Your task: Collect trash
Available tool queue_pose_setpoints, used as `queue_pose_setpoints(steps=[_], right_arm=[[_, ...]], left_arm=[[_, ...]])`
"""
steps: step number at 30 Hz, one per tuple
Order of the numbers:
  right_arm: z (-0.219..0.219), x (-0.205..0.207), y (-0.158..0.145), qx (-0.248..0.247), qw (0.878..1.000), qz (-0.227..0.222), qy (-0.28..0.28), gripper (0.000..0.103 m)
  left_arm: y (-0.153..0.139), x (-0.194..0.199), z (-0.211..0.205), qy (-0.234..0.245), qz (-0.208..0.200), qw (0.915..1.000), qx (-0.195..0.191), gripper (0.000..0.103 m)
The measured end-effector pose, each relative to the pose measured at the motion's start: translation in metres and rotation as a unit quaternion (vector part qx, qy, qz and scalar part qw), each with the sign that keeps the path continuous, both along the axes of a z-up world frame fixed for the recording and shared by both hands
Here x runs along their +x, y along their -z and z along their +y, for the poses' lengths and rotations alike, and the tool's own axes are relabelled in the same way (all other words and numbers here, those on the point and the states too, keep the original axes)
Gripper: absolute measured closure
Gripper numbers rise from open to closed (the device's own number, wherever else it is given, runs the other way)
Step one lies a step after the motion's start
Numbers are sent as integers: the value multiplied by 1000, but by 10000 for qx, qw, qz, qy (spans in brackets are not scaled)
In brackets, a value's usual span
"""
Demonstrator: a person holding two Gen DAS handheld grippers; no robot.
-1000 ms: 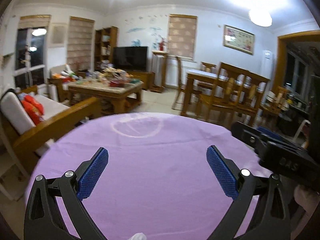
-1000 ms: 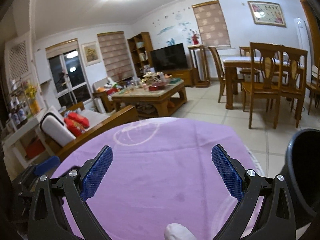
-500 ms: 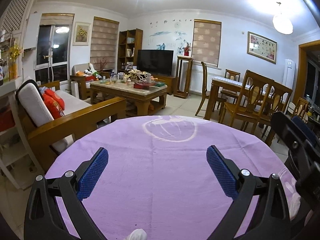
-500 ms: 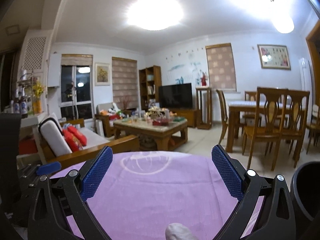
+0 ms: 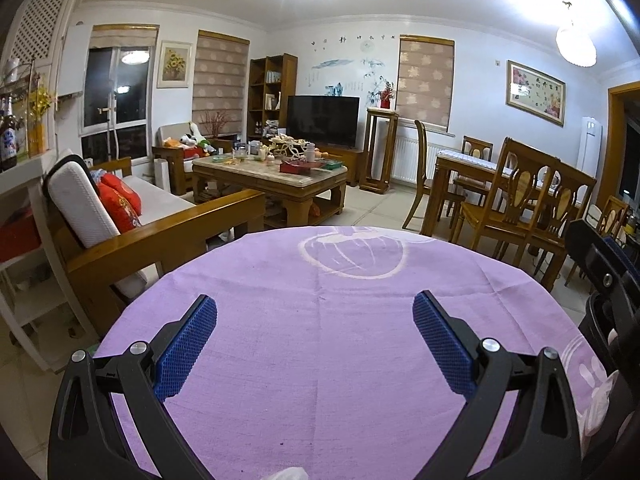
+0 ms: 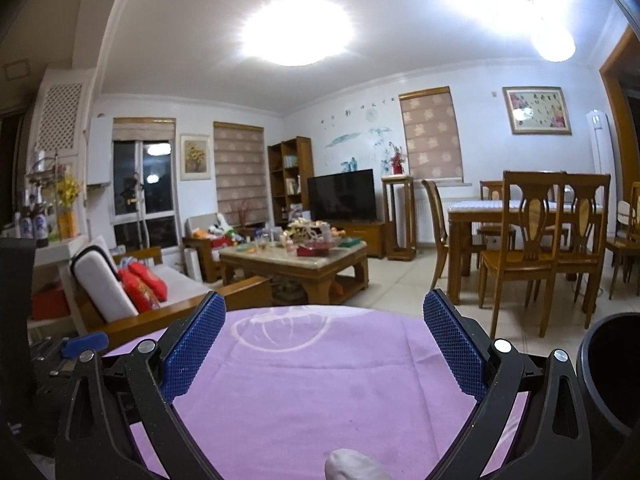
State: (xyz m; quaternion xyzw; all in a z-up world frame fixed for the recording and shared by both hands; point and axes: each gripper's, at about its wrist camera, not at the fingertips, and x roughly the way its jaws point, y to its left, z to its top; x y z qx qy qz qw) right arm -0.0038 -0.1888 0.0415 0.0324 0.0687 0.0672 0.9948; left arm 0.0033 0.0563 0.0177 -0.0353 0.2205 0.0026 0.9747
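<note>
A living room seen from a round table point(image 5: 320, 360) covered in a smooth purple cloth with a pale looping pattern near its far edge; the table is the landmark for everything below.

Beyond the table to the left stands a wooden-framed sofa point(image 5: 160, 232) with grey cushions and red pillows. Straight beyond it sits a low wooden coffee table point(image 5: 272, 180) with a pale stone-like top, cluttered with small items too small to make out. Farther back is a dark flat television point(image 5: 323, 120) against a white wall. Beyond the table to the right are a wooden dining table with carved high-backed chairs point(image 5: 520, 200).

Just beside the table's right edge, a dark round bin point(image 6: 612, 380) with a smooth curved wall shows in the right wrist view.

The left gripper point(image 5: 316, 344) hangs over the cloth, its two black arms spread wide, textured blue pads facing each other with nothing between them. The right gripper point(image 6: 320, 344) is likewise spread wide and empty above the cloth.

A crumpled white piece of trash point(image 5: 288, 474) lies on the cloth at the table's near edge, below the left gripper. A smooth pale rounded object point(image 6: 352, 466) shows at the bottom edge of the right wrist view; what it is cannot be told.
</note>
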Motion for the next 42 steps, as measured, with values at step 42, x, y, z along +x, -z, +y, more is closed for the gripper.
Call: queue_pose_setpoints(steps=[42], right_arm=[[0, -2, 1, 48, 10000, -40, 14, 5]], left_arm=[[-1, -1, -2, -3, -52, 10000, 38, 5]])
